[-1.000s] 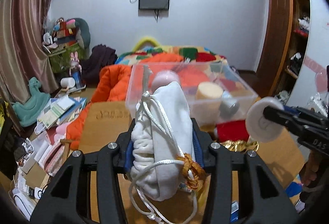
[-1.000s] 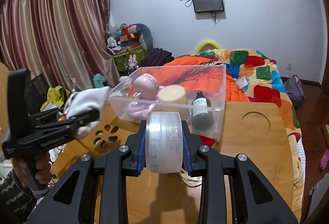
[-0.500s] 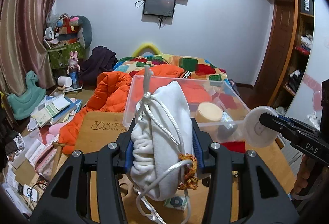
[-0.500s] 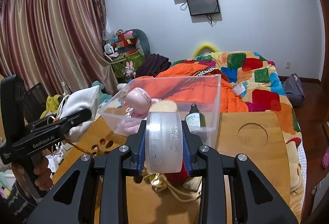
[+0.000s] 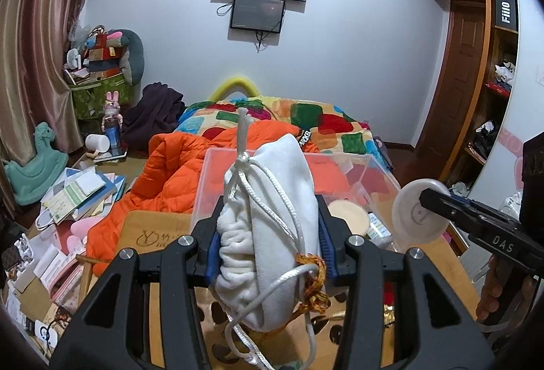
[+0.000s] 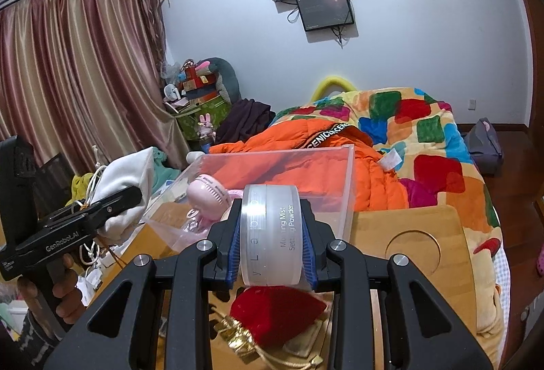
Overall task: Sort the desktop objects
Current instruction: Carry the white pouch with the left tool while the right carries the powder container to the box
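Mid-sort: the left hand-held gripper (image 5: 268,244) clamps a white drawstring pouch (image 5: 272,234) and the right hand-held gripper (image 6: 272,244) a powder jar (image 6: 270,234), both short of the clear bin (image 6: 340,186) holding a pink fan (image 6: 207,193), while a red pouch (image 6: 272,315) waits on the surface (image 6: 425,234).

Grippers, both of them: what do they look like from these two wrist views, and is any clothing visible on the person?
Both are matte black plastic tools with angular, cut-out finger frames, silver screw heads and ribbed blue pads. The left gripper carries white "GenRobot.AI" lettering on its side in the right wrist view; the right gripper shows "DAS" in the left wrist view. Each has a black pistol-style handle. A dark patterned sleeve shows at the left wrist. No cables visible.
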Available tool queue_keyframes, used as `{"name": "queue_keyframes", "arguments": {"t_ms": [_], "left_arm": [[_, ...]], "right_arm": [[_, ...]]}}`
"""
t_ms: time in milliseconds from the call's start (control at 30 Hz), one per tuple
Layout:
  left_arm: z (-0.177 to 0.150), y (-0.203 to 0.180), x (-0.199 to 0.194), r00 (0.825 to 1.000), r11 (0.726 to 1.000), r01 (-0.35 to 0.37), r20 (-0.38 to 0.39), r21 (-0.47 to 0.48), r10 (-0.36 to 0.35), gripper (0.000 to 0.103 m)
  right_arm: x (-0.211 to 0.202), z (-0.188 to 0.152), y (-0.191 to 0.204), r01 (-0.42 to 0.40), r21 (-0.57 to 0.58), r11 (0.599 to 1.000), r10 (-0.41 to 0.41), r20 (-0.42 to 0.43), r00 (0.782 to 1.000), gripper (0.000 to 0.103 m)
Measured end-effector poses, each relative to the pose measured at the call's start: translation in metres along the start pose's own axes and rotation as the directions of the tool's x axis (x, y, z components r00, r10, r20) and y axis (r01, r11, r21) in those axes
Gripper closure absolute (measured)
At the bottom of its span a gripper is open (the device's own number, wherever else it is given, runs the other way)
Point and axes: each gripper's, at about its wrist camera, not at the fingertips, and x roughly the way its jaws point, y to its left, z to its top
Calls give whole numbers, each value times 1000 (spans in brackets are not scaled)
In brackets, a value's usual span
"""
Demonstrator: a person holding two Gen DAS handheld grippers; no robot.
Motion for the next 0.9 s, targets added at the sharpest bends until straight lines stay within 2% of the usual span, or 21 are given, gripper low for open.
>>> {"name": "queue_keyframes", "arguments": {"t_ms": [333,500,900], "left_arm": [[5,-11,30,999,1000,25,-35,19,-24,57],[5,-18,47,994,996,88,-71,24,-86,57],[9,-37,77,988,992,107,-120,68,-98,57]], "right_arm": [[18,6,-9,3,-5,1000,-3,-12,1000,76],[24,6,-13,-18,9,1000,19,-26,999,76],[50,5,-10,7,-24,1000,-8,-74,997,76]]}}
